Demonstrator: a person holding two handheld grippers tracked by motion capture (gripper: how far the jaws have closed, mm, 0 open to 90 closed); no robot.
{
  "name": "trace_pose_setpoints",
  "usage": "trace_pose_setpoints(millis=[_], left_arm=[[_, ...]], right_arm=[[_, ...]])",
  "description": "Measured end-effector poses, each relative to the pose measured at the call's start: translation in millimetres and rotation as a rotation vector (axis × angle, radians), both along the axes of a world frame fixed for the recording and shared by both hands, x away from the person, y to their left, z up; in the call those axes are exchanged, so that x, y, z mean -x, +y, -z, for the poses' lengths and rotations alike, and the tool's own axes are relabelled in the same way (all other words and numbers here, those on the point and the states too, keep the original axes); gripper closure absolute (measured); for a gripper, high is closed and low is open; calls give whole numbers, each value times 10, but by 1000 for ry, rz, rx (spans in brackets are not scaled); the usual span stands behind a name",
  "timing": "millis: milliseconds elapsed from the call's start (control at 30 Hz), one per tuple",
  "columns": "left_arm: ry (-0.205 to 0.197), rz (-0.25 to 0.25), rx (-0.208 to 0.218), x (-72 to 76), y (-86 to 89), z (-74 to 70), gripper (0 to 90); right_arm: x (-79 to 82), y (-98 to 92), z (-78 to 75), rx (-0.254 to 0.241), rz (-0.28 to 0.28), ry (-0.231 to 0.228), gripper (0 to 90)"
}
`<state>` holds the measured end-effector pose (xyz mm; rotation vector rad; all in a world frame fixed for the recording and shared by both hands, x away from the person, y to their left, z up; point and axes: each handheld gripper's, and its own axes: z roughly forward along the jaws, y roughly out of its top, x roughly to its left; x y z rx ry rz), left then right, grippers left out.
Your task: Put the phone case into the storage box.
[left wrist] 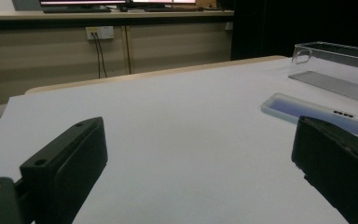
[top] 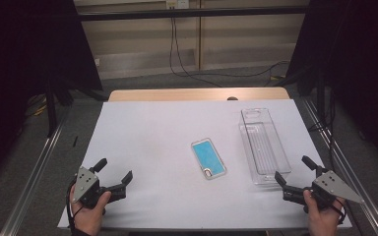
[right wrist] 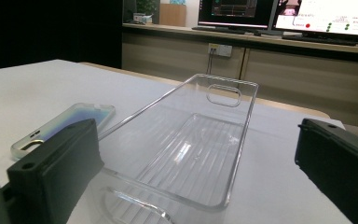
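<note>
A phone case (top: 208,158) with a blue inside and clear rim lies flat near the middle of the white table (top: 152,132). Right of it stands a clear plastic bin (top: 264,146), long and empty. My left gripper (top: 114,173) rests at the front left corner, open, with nothing between its jaws. My right gripper (top: 295,173) sits at the front right, open and empty, just in front of the bin's near end. The left gripper view shows the case (left wrist: 307,112) and bin (left wrist: 340,65) to the right. Straight ahead in the right gripper view is the bin (right wrist: 191,144), with the case (right wrist: 60,128) on its left.
The table's wooden far edge (top: 197,93) borders the white sheet. Metal rails (top: 34,172) run along both sides of the table. Dark curtains stand left and right, and cables (top: 187,69) trail on the floor beyond.
</note>
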<state>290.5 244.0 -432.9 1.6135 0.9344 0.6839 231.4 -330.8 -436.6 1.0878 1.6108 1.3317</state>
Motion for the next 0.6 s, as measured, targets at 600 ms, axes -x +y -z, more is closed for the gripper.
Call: trace_pose_setpoints(millis=[600], left_arm=[[14, 44, 27, -69, -185, 2, 21]], right_arm=[[12, 34, -7, -7, -20, 2, 0]])
